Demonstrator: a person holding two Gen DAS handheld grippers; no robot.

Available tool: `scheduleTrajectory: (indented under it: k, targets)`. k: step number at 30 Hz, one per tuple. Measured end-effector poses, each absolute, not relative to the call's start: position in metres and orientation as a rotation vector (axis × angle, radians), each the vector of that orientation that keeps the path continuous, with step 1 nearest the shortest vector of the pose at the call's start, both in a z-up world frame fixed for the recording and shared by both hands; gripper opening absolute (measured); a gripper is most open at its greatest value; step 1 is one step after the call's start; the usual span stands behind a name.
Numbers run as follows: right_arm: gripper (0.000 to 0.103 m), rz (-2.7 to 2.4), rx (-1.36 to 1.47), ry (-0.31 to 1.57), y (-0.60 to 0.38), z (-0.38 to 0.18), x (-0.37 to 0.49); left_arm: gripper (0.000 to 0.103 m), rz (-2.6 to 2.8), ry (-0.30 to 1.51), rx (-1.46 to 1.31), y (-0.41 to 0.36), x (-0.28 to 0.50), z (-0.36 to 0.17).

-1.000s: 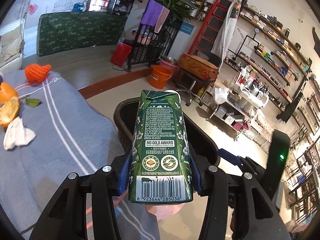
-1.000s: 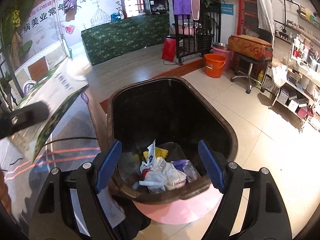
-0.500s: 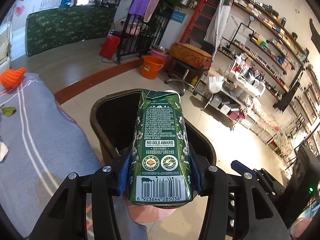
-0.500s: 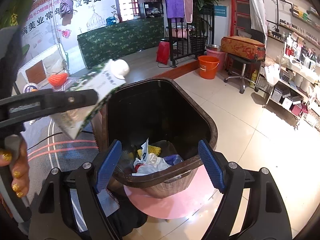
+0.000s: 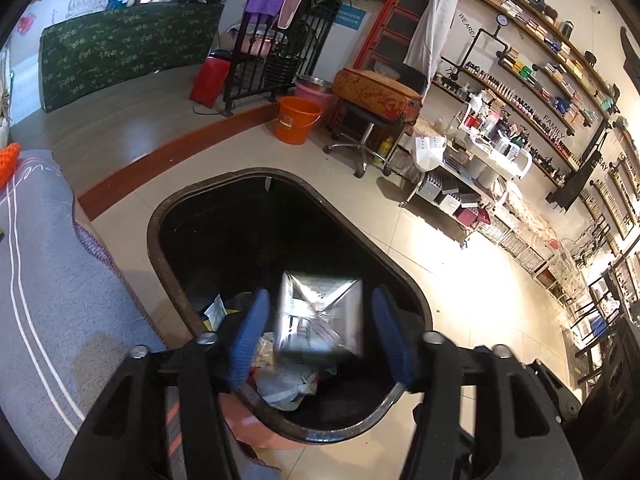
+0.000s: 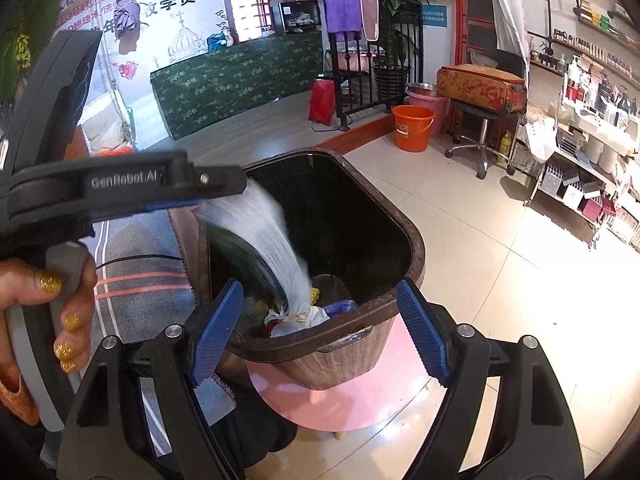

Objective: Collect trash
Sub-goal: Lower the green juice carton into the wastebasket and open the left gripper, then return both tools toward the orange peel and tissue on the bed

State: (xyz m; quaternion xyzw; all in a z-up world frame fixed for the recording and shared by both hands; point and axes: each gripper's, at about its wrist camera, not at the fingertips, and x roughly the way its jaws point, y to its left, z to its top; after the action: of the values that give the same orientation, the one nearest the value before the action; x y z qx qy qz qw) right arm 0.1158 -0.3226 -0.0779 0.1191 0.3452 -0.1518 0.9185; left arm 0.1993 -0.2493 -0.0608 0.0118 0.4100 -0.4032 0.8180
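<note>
My left gripper (image 5: 320,336) is open above the dark trash bin (image 5: 160,256). The green milk carton (image 5: 320,320) is loose between the fingers, falling bottom-up into the bin, free of both pads. In the right wrist view the carton (image 6: 260,248) is a white motion blur dropping from the left gripper (image 6: 208,188) into the bin (image 6: 412,248). My right gripper (image 6: 320,332) is open and empty at the bin's near rim. Crumpled bags and wrappers (image 6: 304,316) lie at the bin's bottom.
A grey striped cloth covers the table (image 5: 48,280) left of the bin. The bin stands on a pink stool (image 6: 360,396). An orange bucket (image 5: 298,120), a swivel stool (image 5: 372,120) and shelf racks (image 5: 480,168) stand on the tiled floor beyond.
My left gripper has moved over the bin and opened. The carton it held has left the pads and is dropping into the bin. The right gripper has hardly moved.
</note>
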Motion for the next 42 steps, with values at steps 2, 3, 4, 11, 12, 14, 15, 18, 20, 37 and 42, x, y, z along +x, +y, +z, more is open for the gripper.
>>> scheduleTrajectory:
  k: [2,3,4,11,12,14,15,18,20,37,42]
  targets:
    - [0.079,-0.315,0.251,0.71,-0.321,-0.078,0.116,0.071,-0.859,0.86,0.024,-0.252,0.198,-0.058]
    - [0.079,-0.315,0.254,0.71,-0.321,-0.078,0.116,0.076,-0.861,0.858,0.027,-0.253,0.197,-0.057]
    - [0.079,-0.315,0.255,0.709,-0.322,-0.078,0.116,0.079,-0.857,0.856,0.029,-0.253,0.197,-0.056]
    - [0.079,-0.309,0.254,0.711,-0.32,-0.08,0.118,0.09,-0.834,0.862,-0.008,-0.242,0.197,-0.056]
    - [0.079,-0.308,0.254,0.712,-0.32,-0.08,0.118,0.092,-0.828,0.863,-0.015,-0.238,0.197,-0.056]
    - [0.079,-0.307,0.253,0.715,-0.319,-0.081,0.119,0.094,-0.802,0.856,-0.018,-0.23,0.196,-0.055]
    - [0.083,-0.307,0.252,0.717,-0.319,-0.081,0.12,0.094,-0.793,0.853,-0.017,-0.227,0.195,-0.055]
    - [0.088,-0.313,0.252,0.715,-0.317,-0.082,0.119,0.095,-0.759,0.849,-0.002,-0.217,0.193,-0.053]
    - [0.088,-0.31,0.252,0.718,-0.316,-0.082,0.121,0.095,-0.734,0.833,0.008,-0.211,0.194,-0.05]
    - [0.093,-0.24,0.214,0.727,-0.281,-0.077,0.14,0.097,-0.606,0.766,0.003,-0.136,0.19,-0.037]
    - [0.094,-0.195,0.203,0.725,-0.266,-0.072,0.151,0.097,-0.582,0.762,-0.037,-0.112,0.191,-0.036]
